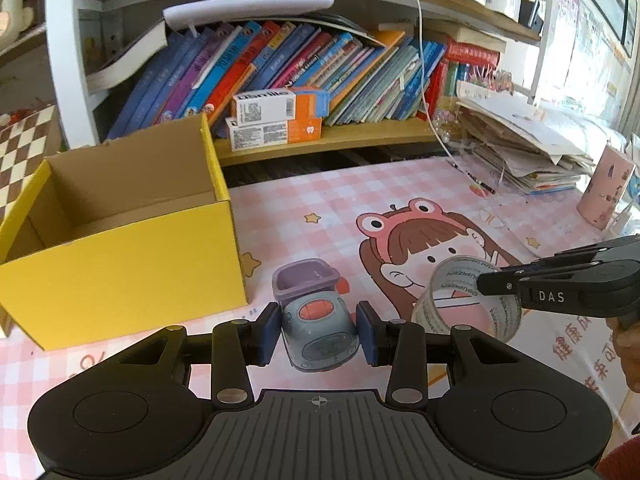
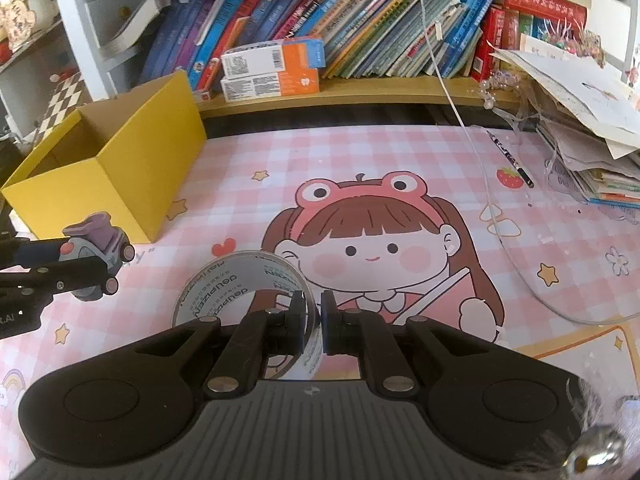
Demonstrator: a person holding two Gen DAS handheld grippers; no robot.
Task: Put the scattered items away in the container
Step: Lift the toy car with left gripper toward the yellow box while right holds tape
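A grey toy truck with a purple bin [image 1: 316, 316] stands on the pink mat between the pads of my left gripper [image 1: 320, 336], which is closed on its sides; it also shows in the right wrist view [image 2: 98, 254]. A clear tape roll [image 2: 244, 304] stands on edge, and my right gripper [image 2: 314, 320] is shut on its wall, one finger inside the ring. The roll also shows in the left wrist view [image 1: 464, 300]. The open yellow cardboard box [image 1: 120, 256] stands empty at the left, just beyond the truck.
A bookshelf with leaning books [image 1: 300, 72] and stacked small boxes [image 1: 276, 116] runs along the back. A paper pile [image 1: 528, 148] and a pink cup [image 1: 604, 196] sit at the right. A white cable [image 2: 492, 184] and a pencil [image 2: 512, 160] lie on the mat.
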